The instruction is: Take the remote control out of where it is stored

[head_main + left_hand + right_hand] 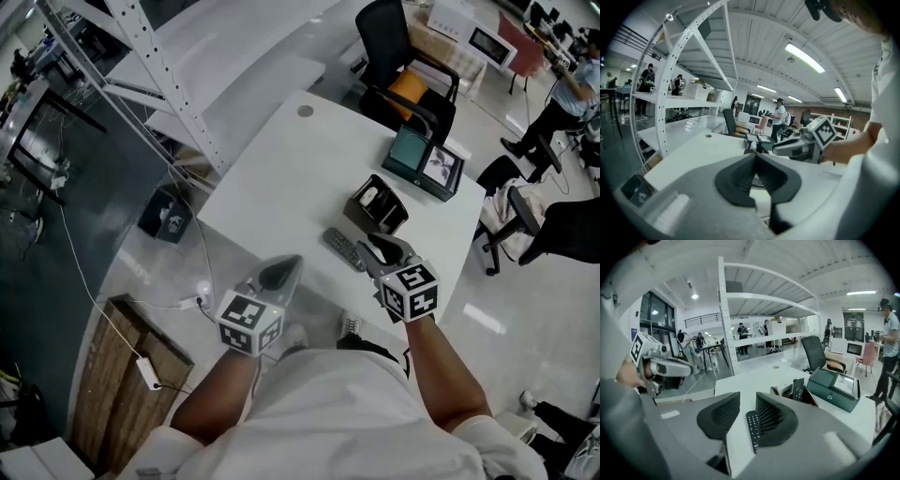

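The right gripper's (747,403) fingers (774,420) stand apart with a clear gap and clamp nothing. Seen through that gap in the right gripper view, the black remote control (753,430) lies flat on the white bench (754,376), outside its storage, its long axis running 12 to 6 o'clock. In the head view the right gripper (380,251) hangs just at the 3 o'clock side of the remote control (343,249), which rests near the bench's (281,169) front edge.

The left gripper's (754,157) fingers (740,180) meet at their tips, with nothing between them. In the head view the left gripper (279,274) sits at 8 o'clock from the remote, over the bench's near edge.

At 1 o'clock from the remote stands a black desk holder (378,206) with open compartments; in the right gripper view a dark slab that looks like another remote (798,389) stands upright in the holder (785,391). Further out at 1 o'clock sits a green box (422,159) by the far corner. Beyond the bench at 12 o'clock is a black office chair (384,42); a white shelf frame (178,89) rises at 10 o'clock
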`<action>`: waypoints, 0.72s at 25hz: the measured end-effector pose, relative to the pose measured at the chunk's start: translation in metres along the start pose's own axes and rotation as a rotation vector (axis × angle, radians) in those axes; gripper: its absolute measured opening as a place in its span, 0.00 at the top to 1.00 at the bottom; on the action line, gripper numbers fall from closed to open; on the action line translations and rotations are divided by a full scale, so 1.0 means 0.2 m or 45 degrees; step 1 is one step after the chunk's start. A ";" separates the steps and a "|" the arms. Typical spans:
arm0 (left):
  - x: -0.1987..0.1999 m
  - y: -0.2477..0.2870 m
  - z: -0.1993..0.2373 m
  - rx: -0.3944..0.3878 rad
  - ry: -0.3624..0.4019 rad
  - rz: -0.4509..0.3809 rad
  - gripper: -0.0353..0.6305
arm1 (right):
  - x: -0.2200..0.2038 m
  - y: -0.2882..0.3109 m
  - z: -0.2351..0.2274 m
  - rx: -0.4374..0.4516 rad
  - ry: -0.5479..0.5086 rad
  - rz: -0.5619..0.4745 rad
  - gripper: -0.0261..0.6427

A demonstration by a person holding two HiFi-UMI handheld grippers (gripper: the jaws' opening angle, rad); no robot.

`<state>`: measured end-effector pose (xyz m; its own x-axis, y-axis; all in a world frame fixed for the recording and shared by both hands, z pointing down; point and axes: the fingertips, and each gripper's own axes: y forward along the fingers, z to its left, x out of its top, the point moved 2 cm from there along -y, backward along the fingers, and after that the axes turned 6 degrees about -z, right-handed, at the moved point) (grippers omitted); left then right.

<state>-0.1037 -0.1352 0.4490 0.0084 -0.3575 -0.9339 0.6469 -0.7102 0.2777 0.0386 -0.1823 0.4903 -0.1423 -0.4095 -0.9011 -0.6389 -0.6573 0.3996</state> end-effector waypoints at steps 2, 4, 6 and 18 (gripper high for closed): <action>0.03 0.00 -0.03 -0.019 0.007 -0.014 0.94 | 0.07 -0.10 0.01 -0.009 0.046 -0.073 0.83; 0.06 0.01 -0.05 -0.042 0.013 -0.029 0.94 | 0.12 -0.20 0.02 -0.021 0.085 -0.139 0.84; 0.08 0.01 -0.08 -0.068 0.014 -0.047 0.94 | 0.17 -0.28 0.03 -0.034 0.116 -0.199 0.86; 0.17 0.04 -0.17 -0.194 -0.053 -0.101 0.94 | 0.06 -0.45 0.01 -0.147 0.158 -0.241 0.95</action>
<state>-0.0724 -0.1334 0.4124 -0.0771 -0.3310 -0.9405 0.7526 -0.6380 0.1628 0.0939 -0.1266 0.4434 0.0700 -0.3423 -0.9370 -0.5536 -0.7947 0.2490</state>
